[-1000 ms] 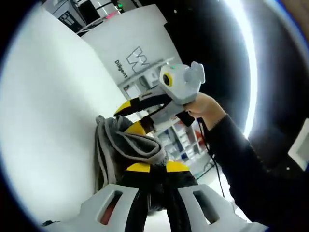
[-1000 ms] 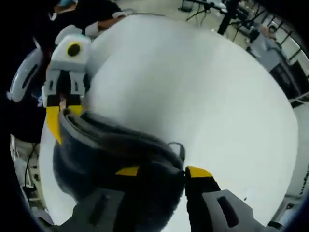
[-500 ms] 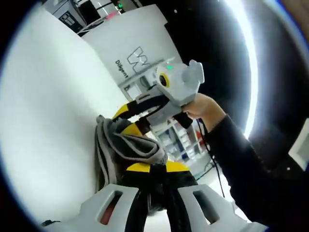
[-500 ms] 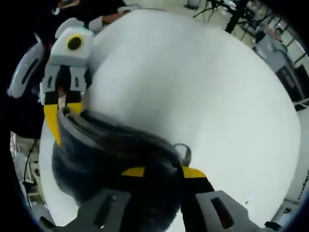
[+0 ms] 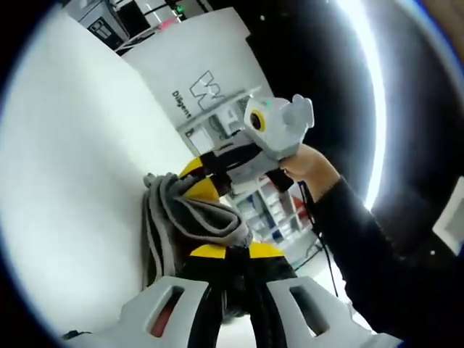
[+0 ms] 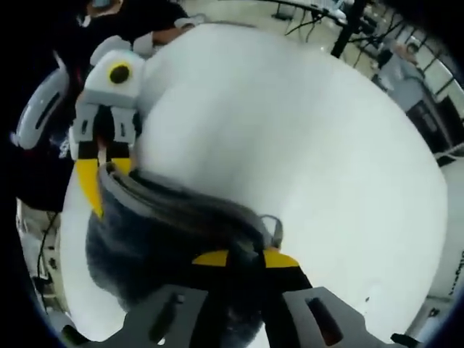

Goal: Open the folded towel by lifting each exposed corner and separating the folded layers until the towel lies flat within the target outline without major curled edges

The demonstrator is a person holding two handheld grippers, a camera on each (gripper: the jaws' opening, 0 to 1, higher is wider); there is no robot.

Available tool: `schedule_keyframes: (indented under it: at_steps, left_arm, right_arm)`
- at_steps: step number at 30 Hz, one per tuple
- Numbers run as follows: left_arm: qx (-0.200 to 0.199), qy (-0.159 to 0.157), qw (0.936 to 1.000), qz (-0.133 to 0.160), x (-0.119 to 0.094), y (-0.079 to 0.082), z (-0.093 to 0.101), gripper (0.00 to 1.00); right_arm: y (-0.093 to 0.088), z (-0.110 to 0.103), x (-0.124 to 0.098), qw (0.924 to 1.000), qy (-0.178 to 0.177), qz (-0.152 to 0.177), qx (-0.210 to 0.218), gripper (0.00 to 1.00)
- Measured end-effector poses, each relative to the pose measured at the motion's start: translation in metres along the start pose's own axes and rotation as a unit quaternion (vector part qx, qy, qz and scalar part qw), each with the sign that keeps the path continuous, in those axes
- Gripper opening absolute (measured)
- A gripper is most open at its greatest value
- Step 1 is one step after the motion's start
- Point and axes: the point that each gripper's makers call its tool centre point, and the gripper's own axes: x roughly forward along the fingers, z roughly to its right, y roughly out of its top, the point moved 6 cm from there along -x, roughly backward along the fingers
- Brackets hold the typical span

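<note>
The grey towel (image 5: 181, 217) is bunched in folds over the white table (image 5: 72, 181). My left gripper (image 5: 235, 251) is shut on its near edge. My right gripper (image 5: 197, 177), held by a hand, comes in from the right and pinches the towel's far end with its yellow tips together. In the right gripper view the towel (image 6: 159, 232) spans darkly between both tools. There my right gripper (image 6: 245, 258) is shut on one fold, and my left gripper (image 6: 98, 181) grips the towel's other end at the upper left.
A white board with a logo (image 5: 206, 87) stands beyond the table, with shelves (image 5: 268, 210) behind. A dark sleeve (image 5: 362, 246) reaches in from the right. In the right gripper view the table top (image 6: 304, 145) stretches away, with stands and a person (image 6: 402, 65) beyond.
My right gripper's jaws have drawn together and now pinch a fold of the towel. The left gripper keeps its hold. The towel has shifted only slightly.
</note>
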Motion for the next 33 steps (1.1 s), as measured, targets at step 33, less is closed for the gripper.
schedule_keyframes:
  at_steps: [33]
  left_arm:
    - [0.051,-0.024,0.9984,0.008,0.0,0.002,0.015,0.04]
  right_arm:
    - [0.002,-0.002,-0.031,0.9992,-0.039,0.01,0.006,0.09]
